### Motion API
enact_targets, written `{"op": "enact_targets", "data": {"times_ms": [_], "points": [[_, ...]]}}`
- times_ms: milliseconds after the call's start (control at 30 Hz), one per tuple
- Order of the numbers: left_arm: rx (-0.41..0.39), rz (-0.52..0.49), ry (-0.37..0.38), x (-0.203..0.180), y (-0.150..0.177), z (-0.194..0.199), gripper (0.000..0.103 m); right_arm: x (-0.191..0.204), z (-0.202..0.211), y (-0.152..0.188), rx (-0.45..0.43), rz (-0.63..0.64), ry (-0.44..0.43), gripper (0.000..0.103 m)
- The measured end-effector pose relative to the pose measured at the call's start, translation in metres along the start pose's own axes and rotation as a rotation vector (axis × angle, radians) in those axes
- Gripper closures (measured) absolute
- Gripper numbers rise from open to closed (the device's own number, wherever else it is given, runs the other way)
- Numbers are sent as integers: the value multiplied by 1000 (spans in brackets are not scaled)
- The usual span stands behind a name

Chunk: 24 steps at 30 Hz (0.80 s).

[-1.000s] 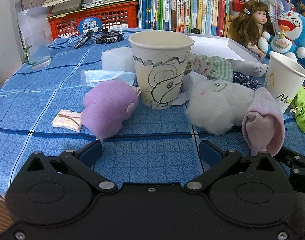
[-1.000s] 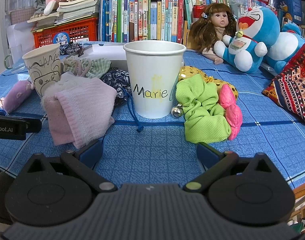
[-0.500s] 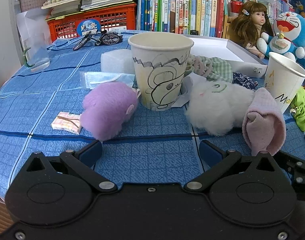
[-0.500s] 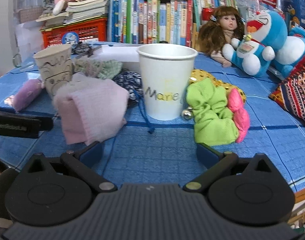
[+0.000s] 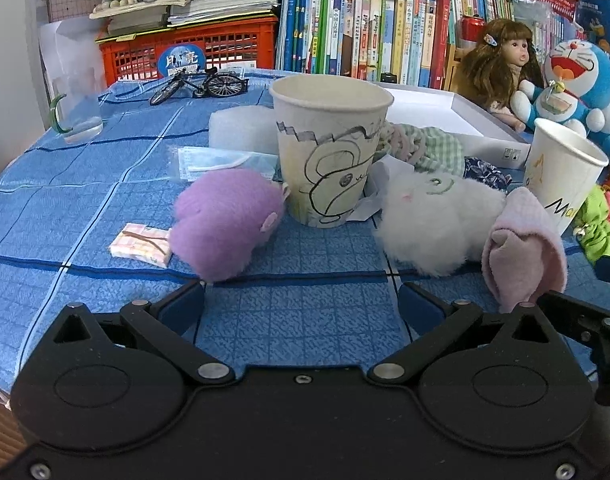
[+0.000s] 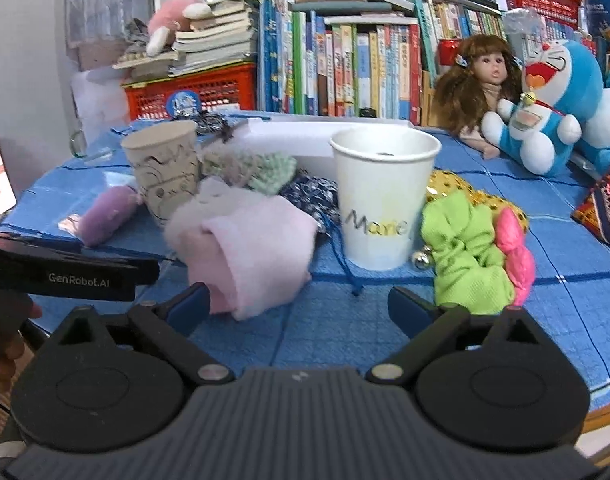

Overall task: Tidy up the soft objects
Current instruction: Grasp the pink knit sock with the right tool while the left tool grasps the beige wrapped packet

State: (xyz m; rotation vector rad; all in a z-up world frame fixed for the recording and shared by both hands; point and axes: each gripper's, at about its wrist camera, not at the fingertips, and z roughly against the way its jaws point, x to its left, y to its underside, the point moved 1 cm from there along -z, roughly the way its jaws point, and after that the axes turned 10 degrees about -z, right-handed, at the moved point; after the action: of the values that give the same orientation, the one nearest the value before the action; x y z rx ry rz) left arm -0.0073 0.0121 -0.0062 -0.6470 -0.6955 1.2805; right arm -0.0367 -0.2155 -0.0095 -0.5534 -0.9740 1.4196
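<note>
A purple fluffy toy (image 5: 225, 222) lies left of a drawn-on paper cup (image 5: 329, 152). A white fluffy toy (image 5: 437, 220) and a folded pink cloth (image 5: 525, 248) lie right of it. My left gripper (image 5: 301, 308) is open and empty, just short of these. In the right wrist view the pink cloth (image 6: 257, 252) lies left of a white cup marked "Marie" (image 6: 381, 200). A green scrunchie (image 6: 465, 252) and a pink scrunchie (image 6: 513, 256) lie right of that cup. My right gripper (image 6: 301, 308) is open and empty, in front of the cup.
A white box (image 5: 433, 108), green checked cloth (image 5: 429, 148), a tissue pack (image 5: 141, 244), a masks packet (image 5: 225, 162), a glass mug (image 5: 77, 112) and a toy bicycle (image 5: 201, 84) lie on the blue tablecloth. A doll (image 6: 481, 88), Doraemon plush (image 6: 553, 108), books and red crate stand behind.
Both grippers have drifted slightly; the right one has lifted and pulled back a little, so the cups look farther. Nothing was taken hold of. The objects have not moved.
</note>
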Motion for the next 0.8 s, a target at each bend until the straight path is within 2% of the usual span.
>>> {"op": "enact_targets", "data": {"times_ms": [100,167,333,467,567,700,800], "points": [[-28,2,15,8,-2,11,2,5,-1,-2,-7,6,-27,7],[-60,-5,0,14,-4,19,2,9,-3,-4,-8,13,-36,9],[-135,-3,-102,32,-7,37,2,19,-11,-7,-15,36,-41,12],[-135,4,-158,50,-6,35,4,24,-17,-9,-24,54,-44,12],[-107,9,-178,62,-5,26,15,26,-19,-10,-31,66,-41,13],[-89,46,-179,78,-2,20,43,27,-18,-12,-36,47,-45,19],[-80,50,-173,83,0,17,45,27,-17,-12,-48,38,-43,23]]}}
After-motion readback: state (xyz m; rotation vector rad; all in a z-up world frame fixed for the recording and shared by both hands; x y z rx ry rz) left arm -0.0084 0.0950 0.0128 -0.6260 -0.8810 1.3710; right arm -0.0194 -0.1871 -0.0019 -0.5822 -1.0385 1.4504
